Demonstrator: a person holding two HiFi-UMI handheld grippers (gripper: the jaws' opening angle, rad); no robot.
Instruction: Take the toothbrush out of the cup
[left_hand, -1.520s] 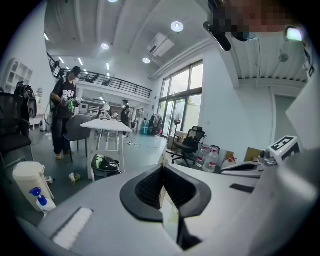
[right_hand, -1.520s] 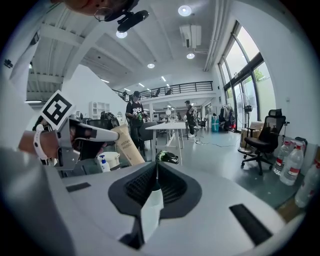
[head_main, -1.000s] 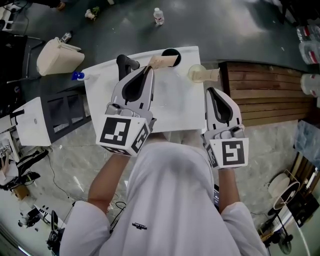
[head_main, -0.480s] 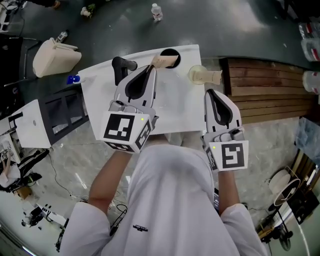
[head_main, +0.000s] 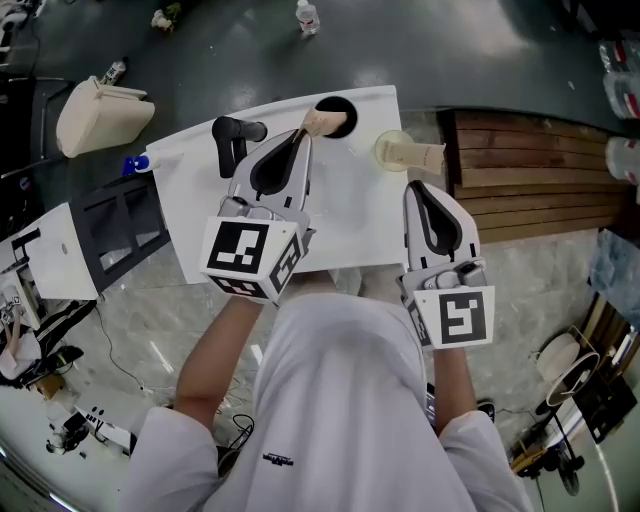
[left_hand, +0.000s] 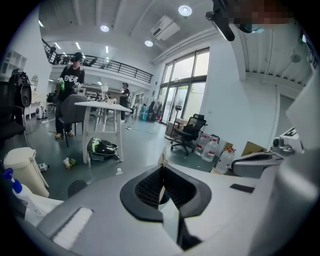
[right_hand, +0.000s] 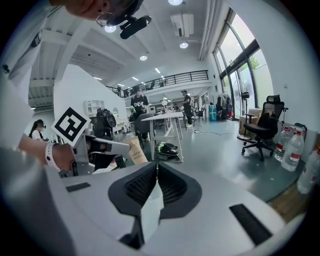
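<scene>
The operator's white-sleeved arms carry both tools over the near edge of the white rectangular surface (head_main: 360, 225). Right hand-held gripper (head_main: 413, 188): jaws fully together, nothing between them, position practically unchanged. Left hand-held gripper (head_main: 303, 140): jaws drawn narrow, with a thin tan edge standing out of their tips in its own view. This reads as a grip on the flat tan card packet (head_main: 325, 122), judged to be the wrapped toothbrush, since no bare brush is visible. Change over the last second: the left hand-held gripper has come down toward the surface, the packet shows smaller in the head view, and more of the mouth of the round black cup (head_main: 340, 98) lies uncovered beyond it. Consequence: extraction appears done or nearly done. Whether the packet's far end is clear of the rim cannot be determined, so confirm clearance before setting it down. Also on the surface: a black angled handle-shaped object (head_main: 230, 135) left of the cup, a cream round container (head_main: 395, 150) at the right edge, and a blue-capped bottle (head_main: 135, 163) at the left corner. Beyond: dark grey floor (head_main: 480, 60), a cream bin (head_main: 95, 112), a slatted wooden bench (head_main: 530, 170), a clear plastic bottle (head_main: 306, 14), then tall windows (left_hand: 187, 85), a black office chair (left_hand: 190, 134) and a standing person (left_hand: 70, 82).
</scene>
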